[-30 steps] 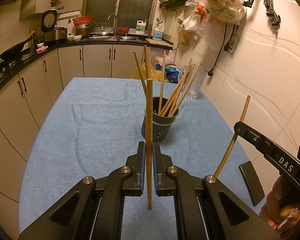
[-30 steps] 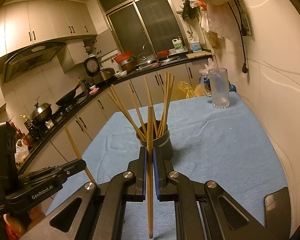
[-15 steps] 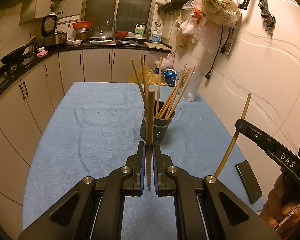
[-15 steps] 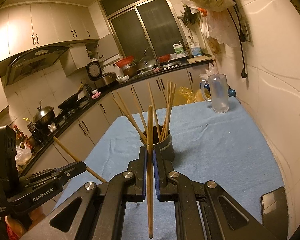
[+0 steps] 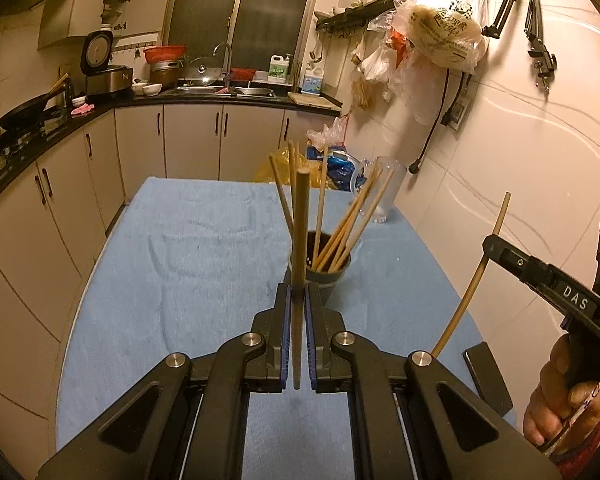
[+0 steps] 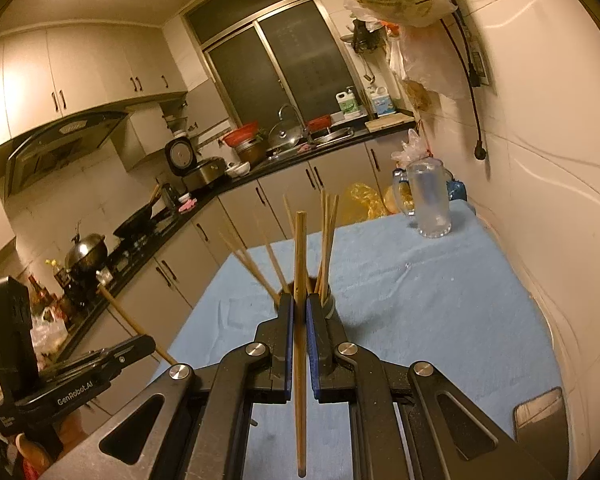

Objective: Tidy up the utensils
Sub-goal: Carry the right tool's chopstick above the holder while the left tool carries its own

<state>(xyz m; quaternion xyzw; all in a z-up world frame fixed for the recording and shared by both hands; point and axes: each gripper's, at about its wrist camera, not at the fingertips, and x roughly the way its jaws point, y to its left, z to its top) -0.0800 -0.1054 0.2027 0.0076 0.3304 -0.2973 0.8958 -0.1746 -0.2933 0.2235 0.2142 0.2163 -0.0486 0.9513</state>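
Slim tan wooden chopstick (image 5: 299, 240) clamped upright by left gripper (image 5: 296, 304); second chopstick (image 6: 300, 320) clamped by right gripper (image 6: 299, 312).

The left gripper (image 5: 296, 304) is clamping tight, pointing forward and downward; the right gripper (image 6: 300, 312) is doing likewise, with a hand (image 5: 564, 404) gripping its handle

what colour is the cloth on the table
Light blue. The cloth covers the whole tabletop and shows best in the left wrist view.
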